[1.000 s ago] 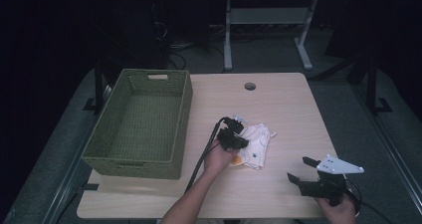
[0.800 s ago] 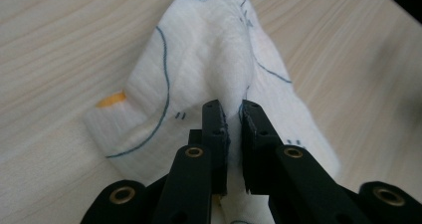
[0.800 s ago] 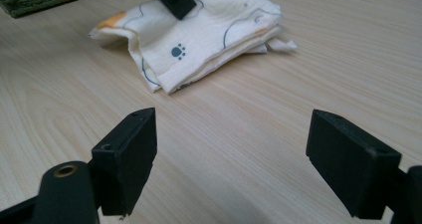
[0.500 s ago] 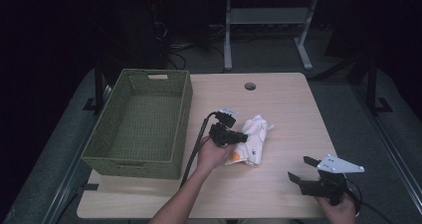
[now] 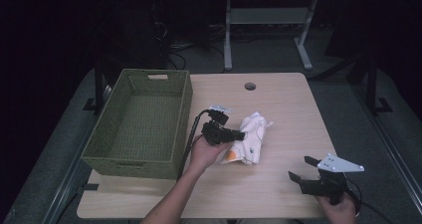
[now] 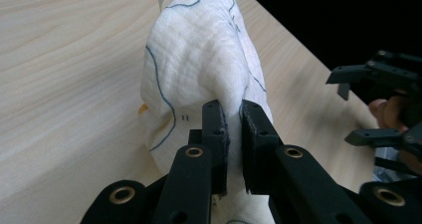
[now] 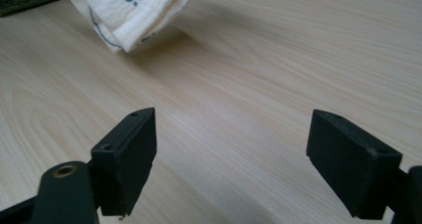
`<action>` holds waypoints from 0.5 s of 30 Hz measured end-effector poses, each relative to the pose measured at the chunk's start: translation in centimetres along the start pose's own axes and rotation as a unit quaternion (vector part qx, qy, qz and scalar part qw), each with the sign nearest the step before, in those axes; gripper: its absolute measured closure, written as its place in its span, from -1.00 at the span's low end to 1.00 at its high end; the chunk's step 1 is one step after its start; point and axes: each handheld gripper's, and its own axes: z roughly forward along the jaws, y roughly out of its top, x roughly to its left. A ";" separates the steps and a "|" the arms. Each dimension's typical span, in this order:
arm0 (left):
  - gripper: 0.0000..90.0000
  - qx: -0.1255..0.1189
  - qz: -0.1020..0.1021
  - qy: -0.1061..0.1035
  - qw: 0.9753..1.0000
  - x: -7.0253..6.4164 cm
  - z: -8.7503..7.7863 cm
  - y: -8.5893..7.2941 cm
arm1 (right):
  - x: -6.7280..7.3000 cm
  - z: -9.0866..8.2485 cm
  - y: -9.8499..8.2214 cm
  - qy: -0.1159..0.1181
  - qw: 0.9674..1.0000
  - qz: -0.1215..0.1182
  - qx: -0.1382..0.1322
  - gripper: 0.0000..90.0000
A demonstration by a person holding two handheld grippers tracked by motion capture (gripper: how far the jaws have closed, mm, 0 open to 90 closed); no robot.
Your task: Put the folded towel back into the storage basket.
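Observation:
A white cloth (image 5: 251, 137) with blue and orange prints lies bunched on the wooden table (image 5: 278, 99), right of the basket. My left gripper (image 5: 241, 134) is shut on a fold of this cloth (image 6: 199, 59), its jaws pinching the fabric near the cloth's left side. The cloth is lifted partly off the table; one hanging corner (image 7: 129, 15) appears in the right gripper view. My right gripper (image 5: 304, 167) rests open near the table's front right corner, jaws wide apart over bare wood, nothing between them (image 7: 231, 164).
A green woven basket (image 5: 134, 154) stands empty on the table's left side. A round cable hole (image 5: 250, 86) sits near the far edge. Bare wood lies between the cloth and my right gripper. A white desk frame (image 5: 268, 20) stands beyond the table.
My left gripper has moved toward the far left with the cloth, pulling and lifting it closer to the basket. The right gripper has stayed in place.

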 end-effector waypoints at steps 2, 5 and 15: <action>0.84 -0.003 0.001 -0.005 1.000 -0.2 -0.4 0.0 | 0.1 -0.1 0.0 -0.002 1.000 -0.001 -0.001 -0.57; 0.84 -0.002 0.003 -0.010 1.000 -0.4 -0.8 0.0 | 0.1 -0.1 0.0 -0.002 1.000 0.000 -0.002 -0.56; 0.84 -0.008 -0.002 -0.024 1.000 -0.3 -1.8 -0.1 | 0.1 0.0 0.0 -0.003 1.000 -0.001 -0.001 -0.57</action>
